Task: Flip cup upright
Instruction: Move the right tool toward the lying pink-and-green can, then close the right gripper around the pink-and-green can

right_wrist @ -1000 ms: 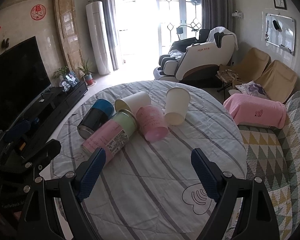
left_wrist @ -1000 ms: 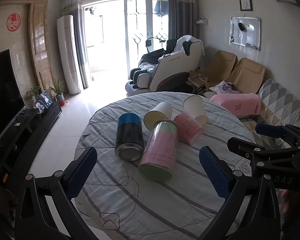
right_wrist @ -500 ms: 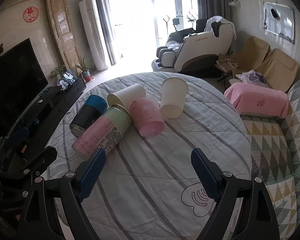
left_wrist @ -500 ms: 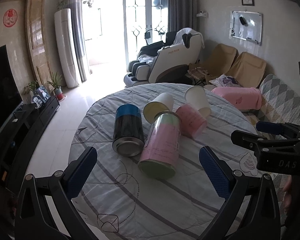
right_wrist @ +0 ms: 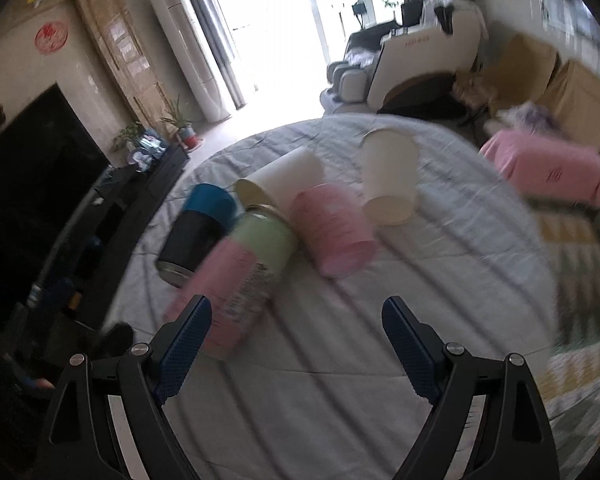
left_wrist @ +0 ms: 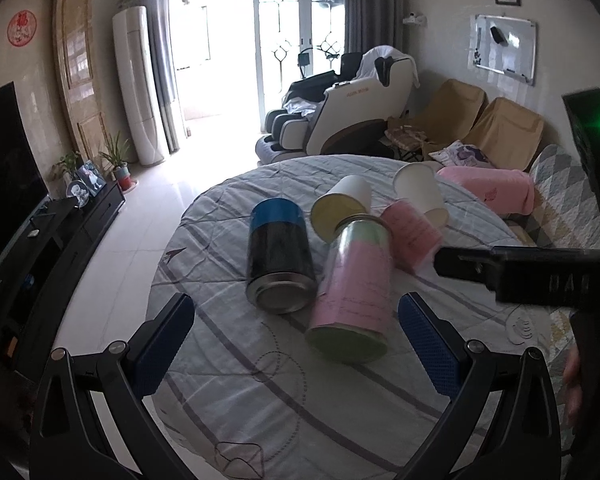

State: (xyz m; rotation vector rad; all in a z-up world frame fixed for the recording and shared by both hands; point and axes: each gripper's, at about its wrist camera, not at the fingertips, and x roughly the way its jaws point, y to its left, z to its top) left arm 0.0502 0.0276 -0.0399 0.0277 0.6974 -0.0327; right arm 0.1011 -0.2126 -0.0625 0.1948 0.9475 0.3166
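Observation:
Several cups and cans lie on their sides in a cluster on the round table (left_wrist: 340, 400). A pink cup (right_wrist: 332, 230) lies in the middle, also in the left wrist view (left_wrist: 412, 236). A white cup (right_wrist: 390, 176) lies to its right, another white cup (right_wrist: 284, 178) behind it. A pink-and-green can (left_wrist: 352, 300) and a black can with a blue end (left_wrist: 278, 252) lie to the left. My right gripper (right_wrist: 296, 344) is open above the table, near the pink cup. My left gripper (left_wrist: 296, 340) is open in front of the two cans. The right gripper's body (left_wrist: 540, 276) shows in the left wrist view.
The table (right_wrist: 340, 380) has a striped grey cloth. A pink cushion (right_wrist: 548, 168) lies on the sofa to the right. A massage chair (left_wrist: 352, 116) stands beyond the table. A TV and a low black cabinet (left_wrist: 60, 232) are on the left.
Both grippers have moved forward toward the cluster. The right gripper has come in fast and its view is blurred. The cups and cans have not moved.

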